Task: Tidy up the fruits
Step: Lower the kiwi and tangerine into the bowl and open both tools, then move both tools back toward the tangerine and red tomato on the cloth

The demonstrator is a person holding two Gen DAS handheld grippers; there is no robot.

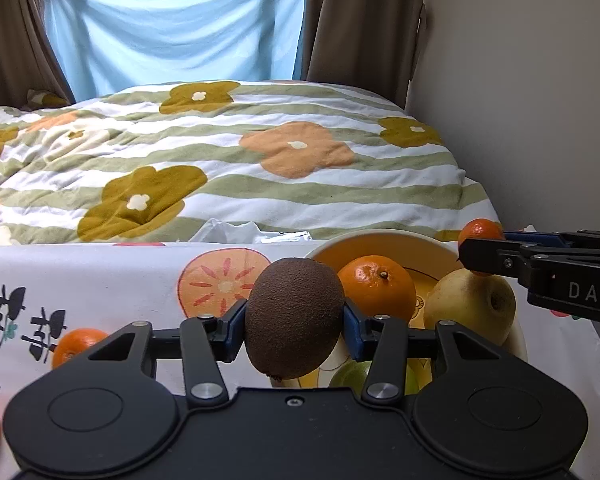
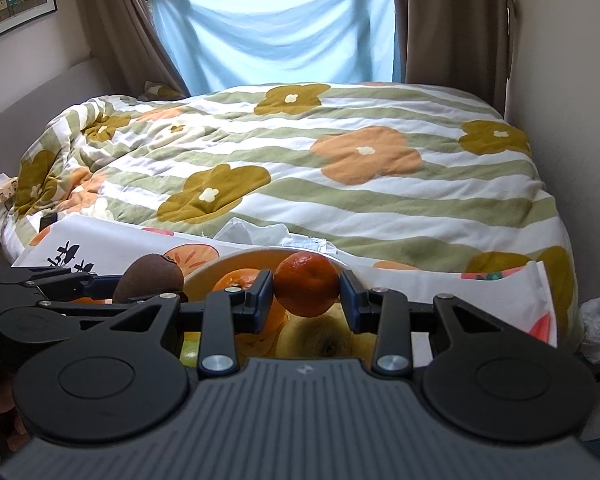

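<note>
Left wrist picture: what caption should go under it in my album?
Left tongs squeeze a brown kiwi beside the yellow fruit bowl.

kiwi [image 1: 294, 318]: brown, fuzzy, held aloft | mandarin [image 2: 306, 283]: held over yellow bowl [image 1: 384, 240] of fruit

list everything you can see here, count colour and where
kiwi: 1, brown, held in left gripper near the bowl
mandarin: 1, orange, held in right gripper over the bowl
bowl: 1, yellow, on the cloth
orange: 1, orange, in bowl
pear: 1, yellow, in bowl
loose mandarins: 2, orange, on cloth at left
tablecloth: 1, white, printed
duvet: 1, green-striped, flowered, behind
curtains: brown, with blue sheet at window
left gripper: black, blue pads
right gripper: black, blue pads
</note>
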